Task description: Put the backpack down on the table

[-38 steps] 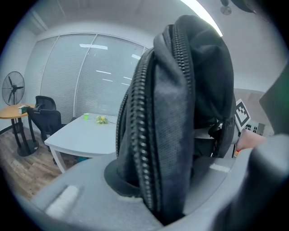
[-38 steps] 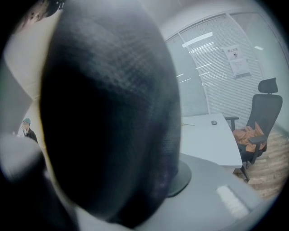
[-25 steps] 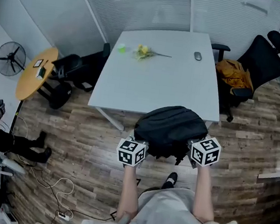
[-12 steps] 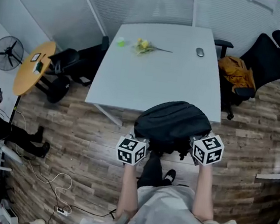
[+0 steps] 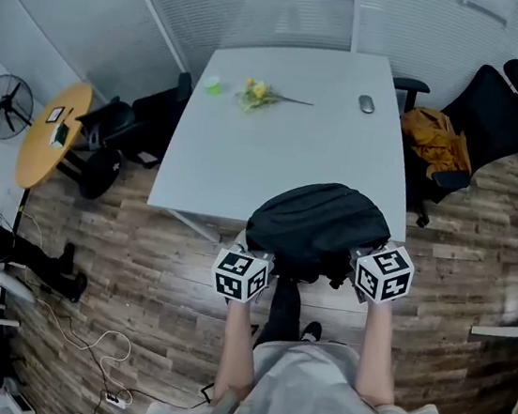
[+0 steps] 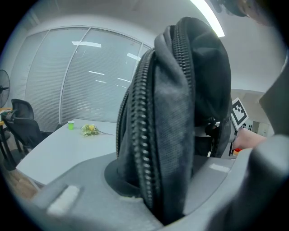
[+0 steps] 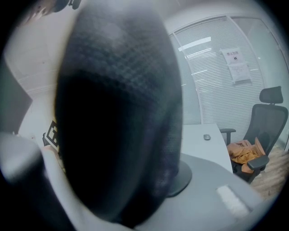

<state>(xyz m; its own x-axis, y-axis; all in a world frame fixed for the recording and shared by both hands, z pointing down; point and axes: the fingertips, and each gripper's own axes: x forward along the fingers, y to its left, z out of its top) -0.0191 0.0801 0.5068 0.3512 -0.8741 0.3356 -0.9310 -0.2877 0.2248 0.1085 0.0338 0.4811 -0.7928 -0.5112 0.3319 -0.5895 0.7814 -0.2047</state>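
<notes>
A black backpack (image 5: 318,226) hangs between my two grippers, over the near edge of the white table (image 5: 286,148). My left gripper (image 5: 253,265) is shut on the backpack's left side; in the left gripper view the zippered black fabric (image 6: 167,135) fills the space between the jaws. My right gripper (image 5: 364,274) is shut on the right side, and dark mesh fabric (image 7: 117,131) blocks most of the right gripper view. The fingertips are hidden by the bag in the head view.
On the table's far part lie a small bunch of yellow flowers (image 5: 253,93), a green cup (image 5: 213,85) and a mouse (image 5: 366,103). A black office chair (image 5: 484,113) with an orange jacket (image 5: 435,142) stands at the right. Black chairs (image 5: 127,127) stand left of the table.
Both grippers and the backpack have moved forward toward the table; the bag now overlaps the near edge more. The grip has not changed.
</notes>
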